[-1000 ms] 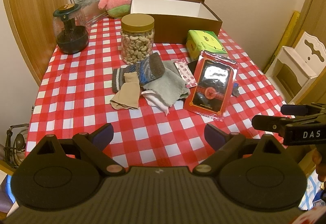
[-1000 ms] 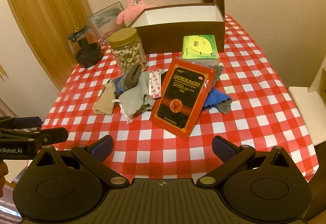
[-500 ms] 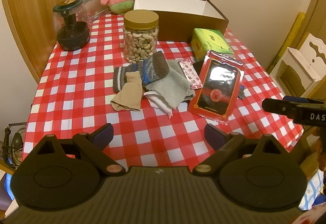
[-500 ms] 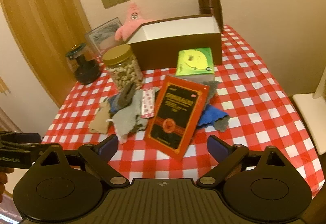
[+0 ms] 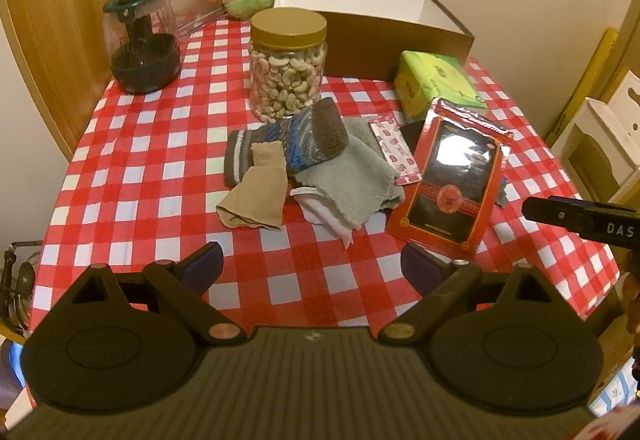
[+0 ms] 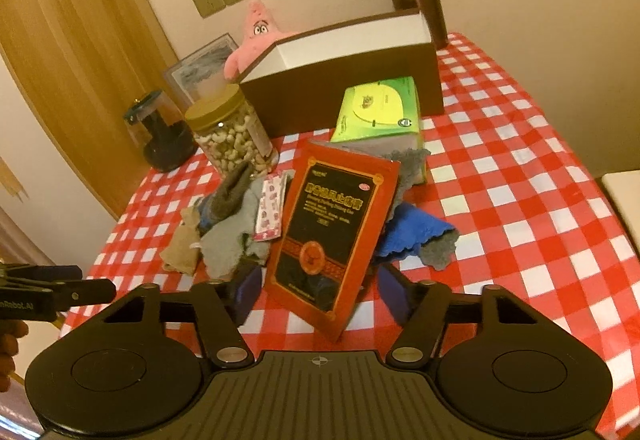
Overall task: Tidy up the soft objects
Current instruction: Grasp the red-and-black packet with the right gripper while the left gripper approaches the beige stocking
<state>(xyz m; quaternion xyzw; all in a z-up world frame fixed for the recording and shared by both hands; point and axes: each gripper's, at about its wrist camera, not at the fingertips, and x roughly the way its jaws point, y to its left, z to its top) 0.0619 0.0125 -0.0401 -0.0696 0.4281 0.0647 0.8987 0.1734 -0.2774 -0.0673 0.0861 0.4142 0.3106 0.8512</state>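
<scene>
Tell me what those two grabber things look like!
Both are matte black plastic. The left gripper and right gripper each have two round discs, angled link arms with copper-coloured pivot pins, a ribbed body and dark blue finger pads. White lettering marks their sides.

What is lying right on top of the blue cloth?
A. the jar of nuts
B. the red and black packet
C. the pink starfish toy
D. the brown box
B: the red and black packet lies over the blue cloth, whose edge pokes out beside it; the jar, toy and box stand farther back.
</scene>
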